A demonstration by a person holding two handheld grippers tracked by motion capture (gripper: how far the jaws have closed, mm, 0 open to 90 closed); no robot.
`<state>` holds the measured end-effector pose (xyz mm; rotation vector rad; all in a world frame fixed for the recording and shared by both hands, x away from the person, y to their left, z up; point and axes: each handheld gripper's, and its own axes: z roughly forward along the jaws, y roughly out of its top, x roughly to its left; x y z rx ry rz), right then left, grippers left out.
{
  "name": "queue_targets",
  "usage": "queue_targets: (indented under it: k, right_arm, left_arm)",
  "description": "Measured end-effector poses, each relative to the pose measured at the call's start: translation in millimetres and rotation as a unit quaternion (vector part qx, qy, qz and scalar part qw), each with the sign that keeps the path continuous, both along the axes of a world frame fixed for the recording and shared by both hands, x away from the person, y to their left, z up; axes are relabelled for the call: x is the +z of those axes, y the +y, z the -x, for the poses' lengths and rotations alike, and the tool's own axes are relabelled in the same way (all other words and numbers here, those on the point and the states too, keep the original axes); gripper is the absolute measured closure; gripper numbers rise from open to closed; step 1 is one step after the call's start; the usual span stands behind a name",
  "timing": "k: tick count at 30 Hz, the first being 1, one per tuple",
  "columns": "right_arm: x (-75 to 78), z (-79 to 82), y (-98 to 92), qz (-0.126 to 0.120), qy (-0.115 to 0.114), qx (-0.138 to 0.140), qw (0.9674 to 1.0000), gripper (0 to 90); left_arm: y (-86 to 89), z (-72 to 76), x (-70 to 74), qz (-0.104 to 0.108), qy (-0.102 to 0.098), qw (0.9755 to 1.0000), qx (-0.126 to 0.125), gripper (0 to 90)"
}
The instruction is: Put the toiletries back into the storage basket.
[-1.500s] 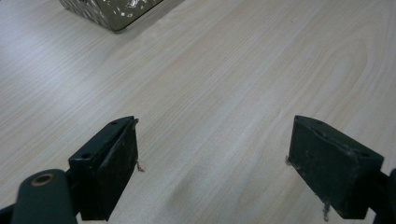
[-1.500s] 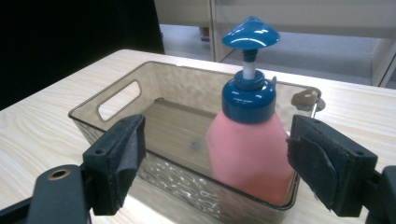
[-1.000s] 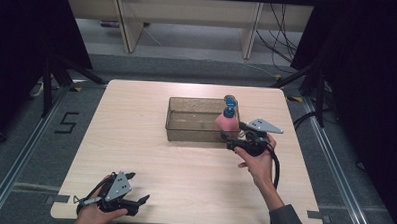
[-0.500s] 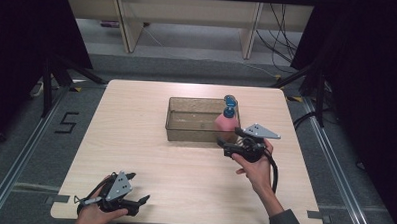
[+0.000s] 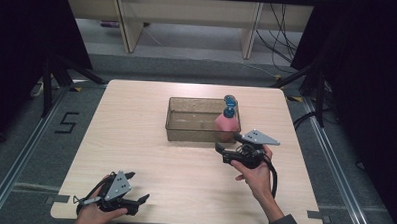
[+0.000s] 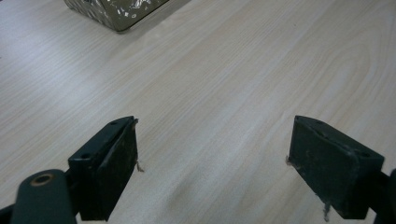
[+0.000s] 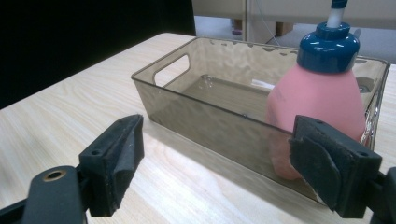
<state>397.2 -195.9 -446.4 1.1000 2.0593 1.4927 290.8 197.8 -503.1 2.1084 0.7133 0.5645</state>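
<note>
Standing upright at the right end of the clear bin [image 5: 185, 134], toward the bench's [image 5: 135, 155] far right, the pink bottle [image 5: 226, 122] looks set down; blue pump cap, squat rounded body. Right claw [image 5: 219, 149] just outside the near wall, released. Left claw [image 5: 142, 199] gapes idle at the near-left corner

— Any writing I can read from my station?

— Only one mark: a black "5" [image 5: 66, 122] on the grey floor [image 5: 20, 151], left of the table [image 5: 135, 155], near its far-left part.

— Any label on the pink bottle [image 7: 317, 102] or the tray [image 7: 210, 121]?

— None I can read.
</note>
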Motion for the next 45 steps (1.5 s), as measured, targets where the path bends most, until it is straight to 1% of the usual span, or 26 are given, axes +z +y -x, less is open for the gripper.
queue_targets:
  k: [2,3,5,7,8,9,11,12,13,16,18,19,22,24,26,27,28,30,31,32,34,35,36,42,43,45]
  right_arm:
    - [-1.3,1.2,-0.6,-0.001,-0.004,0.0,1.0,18.2]
    - [-1.5,4.0,0.8,-0.008,0.014,-0.002,0.9999,18.0]
    - [-2.6,3.8,-0.5,0.001,0.002,0.003,1.0,17.3]
    - [-3.6,6.0,0.3,-0.005,0.002,0.003,1.0,17.0]
    - [-3.5,5.4,-1.6,0.008,-0.007,0.006,0.9999,16.7]
    - [-3.9,7.5,-0.7,-0.002,0.009,0.005,0.9999,16.7]
    - [-6.0,6.8,-1.5,-0.004,0.003,0.012,0.9999,16.5]
    - [-6.4,9.2,-0.9,-0.01,0.018,0.011,0.9997,16.5]
    - [-8.1,7.2,-1.4,0.001,-0.005,0.018,0.9998,16.3]
    - [-8.8,13.4,1.9,-0.008,0.013,0.01,0.9998,16.0]
    - [-9.3,12.6,-0.3,0.007,-0.005,0.02,0.9998,15.9]
    - [-8.7,17.0,2.0,-0.012,0.029,0.018,0.9994,15.9]
    - [-9.6,16.6,0.5,0.001,0.003,0.026,0.9997,16.0]
    - [-8.1,21.0,2.4,-0.008,0.025,0.021,0.9994,16.0]
    - [-8.0,19.3,0.2,-0.002,0.003,0.029,0.9996,16.0]
    - [-7.1,20.8,-0.9,0.001,0.009,0.024,0.9997,16.0]
    - [-7.4,21.4,-1.5,-0.001,0.008,0.024,0.9997,16.0]
    - [-7.3,24.5,-2.4,-0.01,0.021,0.02,0.9995,16.0]
    - [-7.9,22.8,-5.3,0.004,-0.002,0.018,0.9998,16.0]
    - [-7.9,26.2,-4.1,-0.014,0.025,0.017,0.9994,16.0]
    - [-8.4,25.9,-7.6,0.004,0.012,0.021,0.9997,16.1]
    - [-9.3,26.6,-7.4,-0.005,0.009,0.02,0.9998,16.1]
    - [-9.5,28.0,-7.4,-0.009,0.015,0.018,0.9997,16.1]
    - [-11.7,32.0,-8.0,-0.002,0.003,0.024,0.9997,16.1]
    - [-11.3,35.4,-7.9,-0.003,0.025,0.018,0.9995,16.1]
    - [-12.6,36.3,-9.1,-0.001,0.011,0.022,0.9997,16.2]
  left_arm:
    - [0.2,0.1,0.8,-0.002,0.001,1.0,-0.003,15.1]
    - [0.2,0.0,1.1,-0.002,0.001,1.0,-0.003,15.2]
    - [1.9,-1.0,2.6,-0.017,-0.001,0.9998,-0.006,15.1]
    - [0.3,-0.8,1.4,-0.006,0.0,1.0,-0.002,15.2]
    - [-0.6,-0.6,0.7,0.002,0.001,1.0,-0.002,15.2]
    - [0.1,-0.6,1.3,-0.004,0.001,1.0,-0.004,15.2]
    - [1.3,-0.8,2.9,-0.015,-0.003,0.9999,-0.007,15.1]
    - [1.3,-0.8,3.0,-0.015,-0.003,0.9999,-0.006,15.1]
    - [1.3,-0.6,3.1,-0.014,-0.005,0.9999,-0.006,15.2]
    - [0.9,0.5,2.8,-0.004,-0.001,1.0,-0.004,15.1]
    - [1.3,0.4,2.5,0.001,-0.003,1.0,-0.003,15.1]
    - [1.9,0.5,2.8,-0.003,-0.001,1.0,-0.003,15.1]
    - [2.6,2.0,2.7,-0.017,-0.007,0.9998,-0.005,15.1]
    - [3.0,3.6,2.4,-0.007,-0.006,1.0,-0.004,15.1]
    - [5.1,3.5,3.5,-0.009,-0.007,0.9999,-0.003,15.1]
    - [5.7,3.3,3.8,-0.012,-0.009,0.9999,-0.001,15.1]
    - [3.8,3.5,2.4,0.006,-0.008,0.9999,0.007,15.1]
    - [5.3,2.7,3.4,-0.008,-0.01,0.9999,0.004,15.1]
    - [4.4,2.8,2.8,-0.003,-0.01,0.9999,0.003,15.1]
    - [4.3,2.9,2.9,-0.005,-0.006,1.0,0.0,15.1]
    - [4.9,3.4,3.3,-0.015,-0.007,0.9999,-0.002,15.1]
    - [3.2,3.9,1.7,0.002,-0.006,1.0,0.001,15.1]
    - [4.9,3.5,2.6,-0.011,-0.006,0.9999,-0.002,15.1]
    - [5.9,2.7,3.2,-0.011,-0.009,0.9999,0.001,15.1]
    - [5.9,2.9,3.2,-0.012,-0.008,0.9999,0.0,15.1]
    - [5.7,2.8,2.9,-0.011,-0.004,0.9999,-0.002,15.1]
